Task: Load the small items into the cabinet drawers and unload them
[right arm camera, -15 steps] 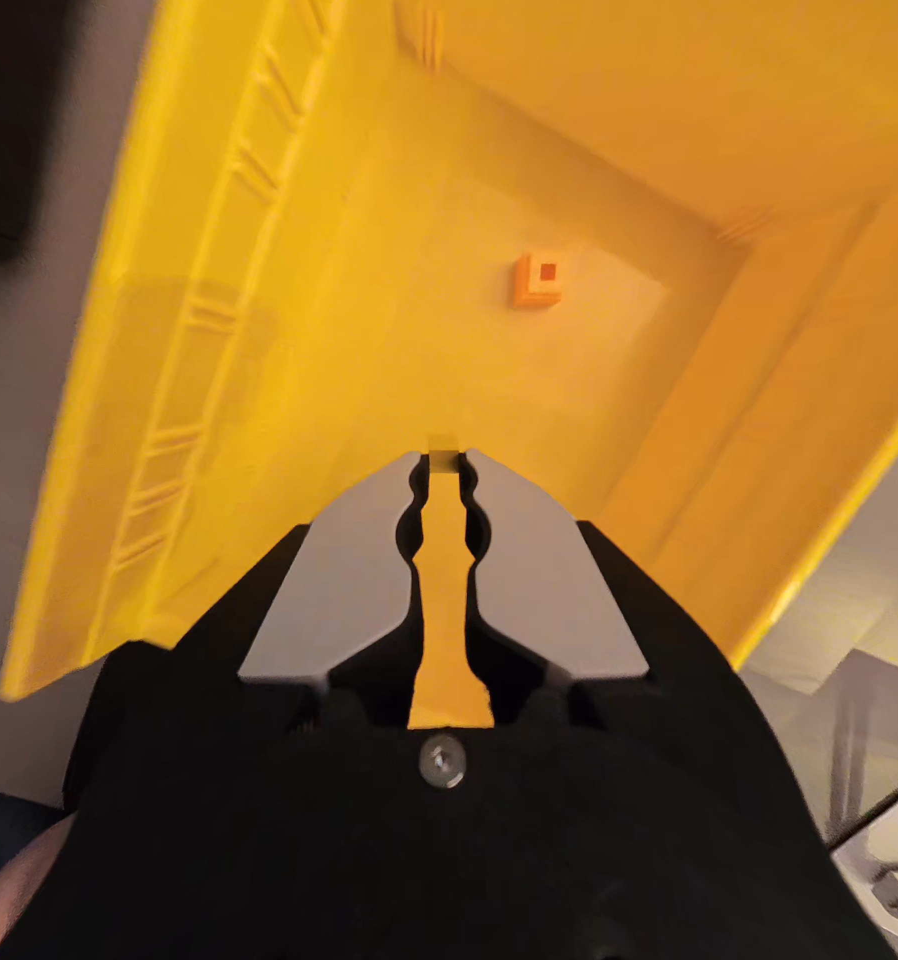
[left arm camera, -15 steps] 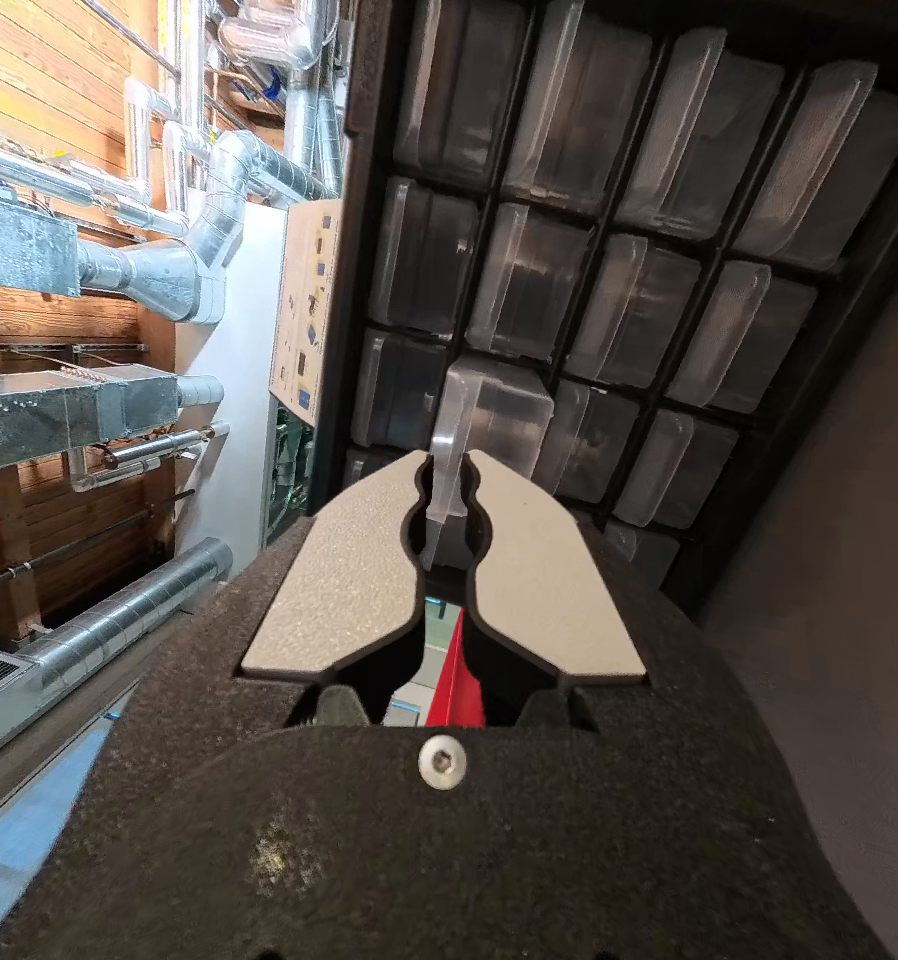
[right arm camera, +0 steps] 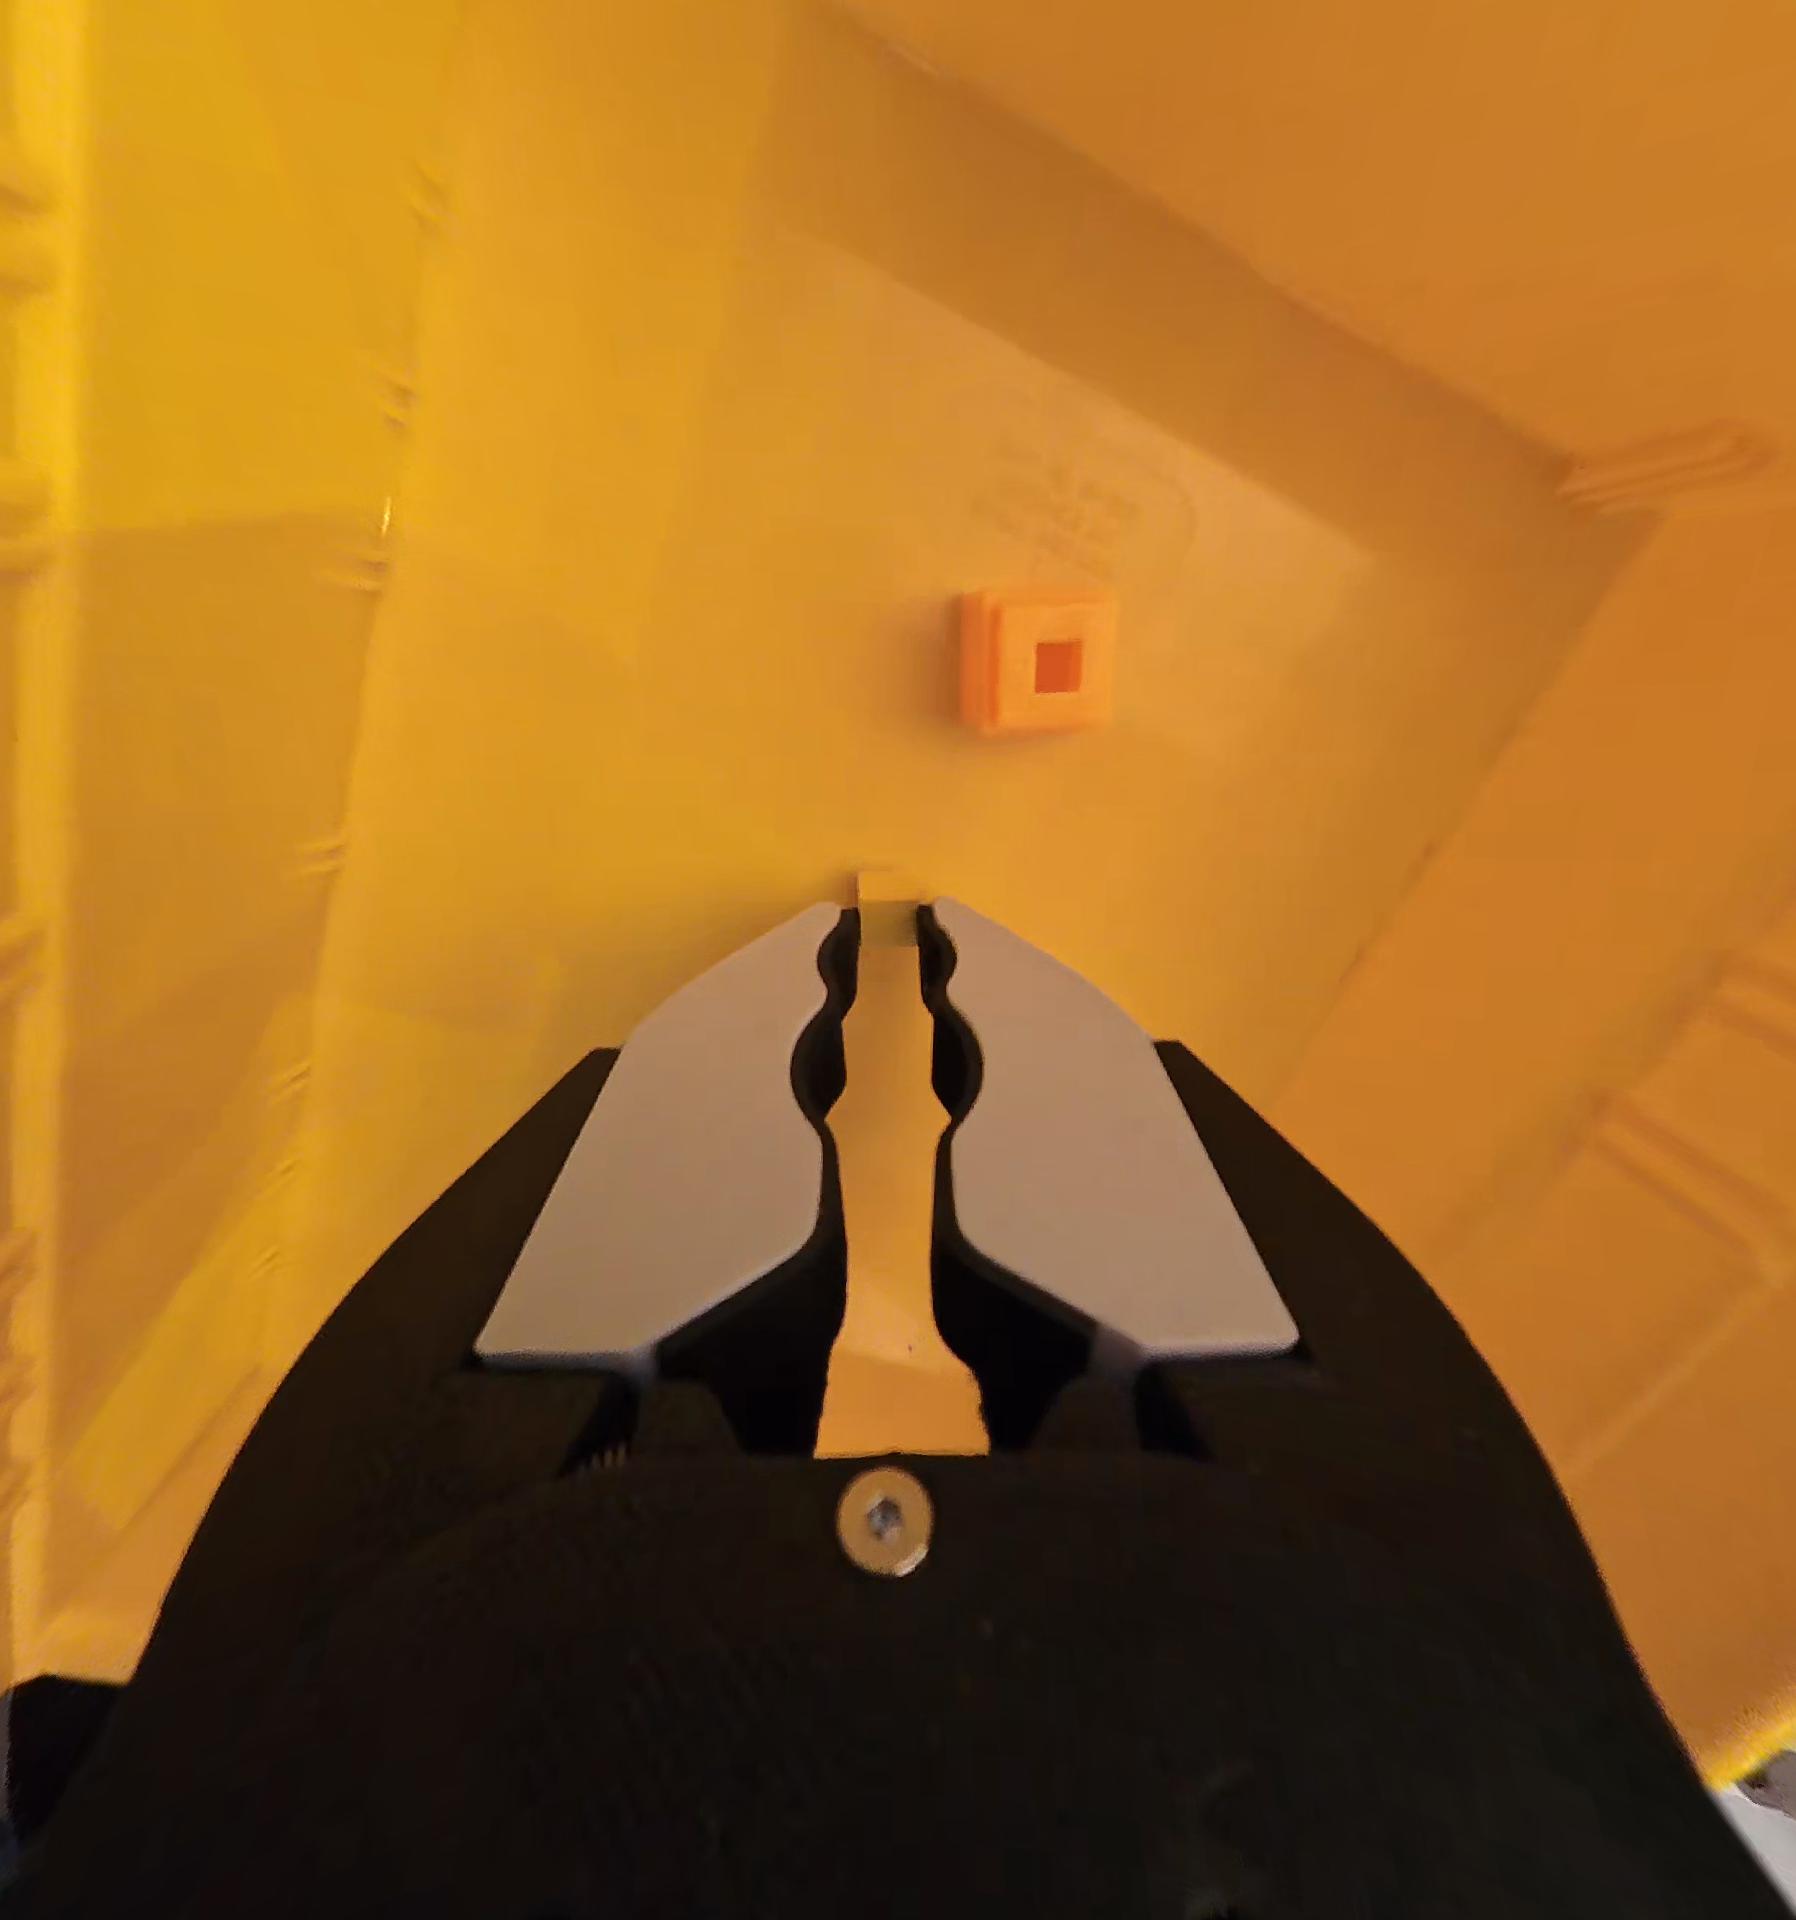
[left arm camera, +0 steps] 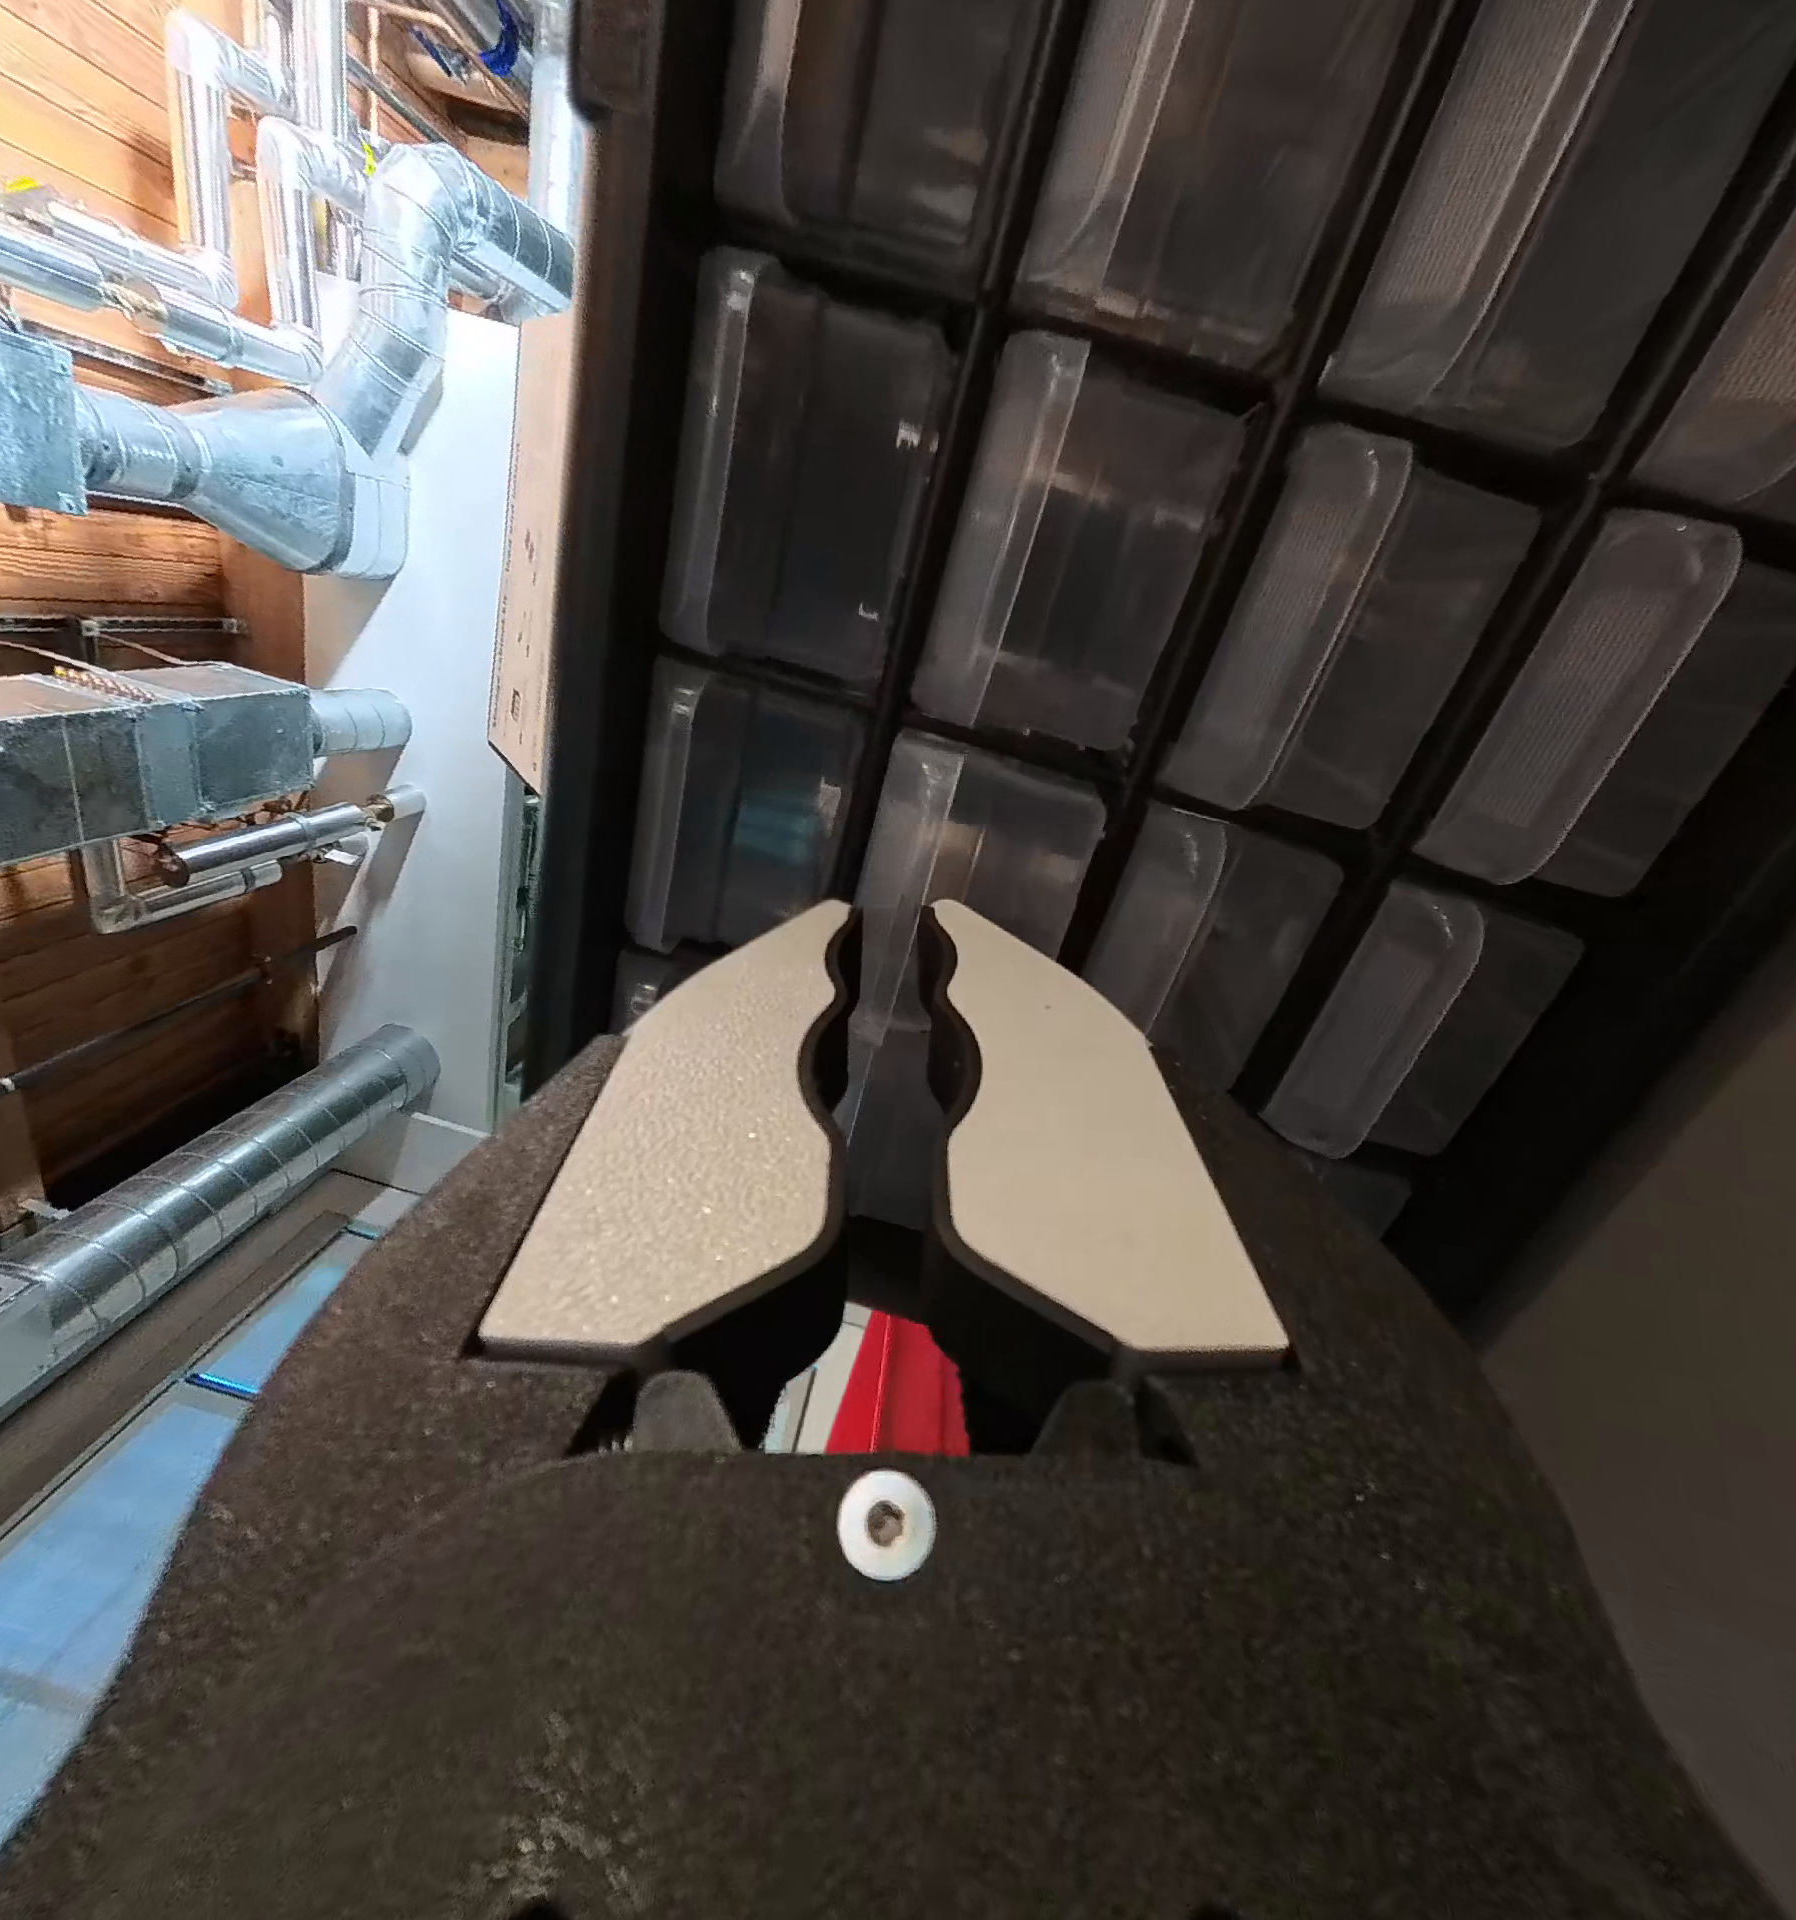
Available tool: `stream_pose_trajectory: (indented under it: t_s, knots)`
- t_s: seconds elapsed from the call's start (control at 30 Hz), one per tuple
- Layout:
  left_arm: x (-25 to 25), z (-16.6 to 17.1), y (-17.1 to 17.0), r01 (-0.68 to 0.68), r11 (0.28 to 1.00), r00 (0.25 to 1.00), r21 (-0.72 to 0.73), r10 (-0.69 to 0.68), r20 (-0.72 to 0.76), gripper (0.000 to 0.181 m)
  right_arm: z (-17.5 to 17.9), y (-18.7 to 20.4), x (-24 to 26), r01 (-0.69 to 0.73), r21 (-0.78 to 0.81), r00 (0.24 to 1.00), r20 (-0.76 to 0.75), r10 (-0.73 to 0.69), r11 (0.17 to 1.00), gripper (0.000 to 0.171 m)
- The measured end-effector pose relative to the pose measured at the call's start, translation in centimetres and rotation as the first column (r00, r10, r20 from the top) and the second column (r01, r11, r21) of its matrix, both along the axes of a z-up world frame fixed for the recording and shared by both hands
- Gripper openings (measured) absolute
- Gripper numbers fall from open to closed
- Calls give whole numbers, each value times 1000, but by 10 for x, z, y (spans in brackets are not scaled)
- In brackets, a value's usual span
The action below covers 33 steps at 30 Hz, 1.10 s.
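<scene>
In the left wrist view, a black cabinet (left arm camera: 603, 520) holds rows of clear plastic drawers. My left gripper (left arm camera: 894, 914) is shut on the thin clear handle tab (left arm camera: 920, 831) of one drawer (left arm camera: 1029, 831) in the second column. That drawer sits almost level with its neighbours. In the right wrist view, my right gripper (right arm camera: 886, 914) is inside a yellow bin (right arm camera: 561, 520) and is shut on a small yellow block (right arm camera: 881, 896) at its fingertips. A small orange square piece (right arm camera: 1039, 662) lies on the bin floor, beyond the gripper and slightly to the right.
Silver ducts and pipes (left arm camera: 250, 468) and a cardboard box (left arm camera: 530, 520) are left of the cabinet. A red object (left arm camera: 904, 1392) shows under the left gripper. A grey surface (left arm camera: 1704, 1351) runs along the cabinet's right side. The bin walls surround the right gripper closely. The grippers' ends are close to 40 centimeters from one another. The left gripper is farther from the small orange square piece (right arm camera: 1039, 662), some 40 centimeters, than the right, some 5 centimeters.
The left gripper has moved toward the cabinet, and the held drawer has slid further in. The right gripper has gone deeper into the yellow bin, closer to the orange piece.
</scene>
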State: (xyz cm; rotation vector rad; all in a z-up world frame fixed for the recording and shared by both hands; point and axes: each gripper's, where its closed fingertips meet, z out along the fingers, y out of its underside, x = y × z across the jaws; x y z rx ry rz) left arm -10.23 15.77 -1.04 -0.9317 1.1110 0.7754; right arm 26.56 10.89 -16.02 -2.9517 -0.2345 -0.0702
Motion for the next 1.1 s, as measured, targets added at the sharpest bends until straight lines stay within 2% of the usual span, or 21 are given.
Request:
stream_pose_trajectory:
  t_s: [0.1, 0.17, 0.27, 0.33, 0.47, 0.6, 0.77, 0.9, 1.1]
  knots:
    - [1, 0, 5, -2, 1000, 1000, -8, 2, 4, 10, 0, 4, -1, 11, 27, 999, -36, -10, 1000, 12]
    - [1, -1, 7, -7, 1000, 1000, -4, 7, -1, 10, 5, 4, -4, 26, 47, 997, -74, -22, 999, 28]
    - [2, -1, 10, -6, 1000, 1000, -4, 6, -4, 10, 32, 3, -5, 48, 129, 993, -110, -34, 990, 36]
    - [2, 0, 10, 5, 1000, 1000, -4, -5, -4, 10, 53, 2, -11, 41, 195, 991, -135, -15, 980, 36]
    - [2, -1, 9, 17, 1000, 1000, 0, -17, 12, 10, 79, -3, -14, 16, 252, 996, -88, 7, 968, 37]
    - [2, 3, -6, 74, 997, 995, 31, -76, 61, 27, 86, -7, -21, -15, 252, 998, -60, 31, 968, 37]
    - [-5, -19, -25, 132, 990, 991, -49, -131, 26, 23, 87, -10, -24, -46, 236, 998, -26, 54, 971, 37]
    - [-8, -35, -13, 82, 994, 995, -68, -85, -43, 22, 95, -11, -26, -53, 257, 998, -20, 60, 965, 37]
    - [-4, -43, 2, 54, 996, 997, -65, -57, -56, 16, 115, -14, -27, -54, 322, 998, -5, 59, 945, 36]
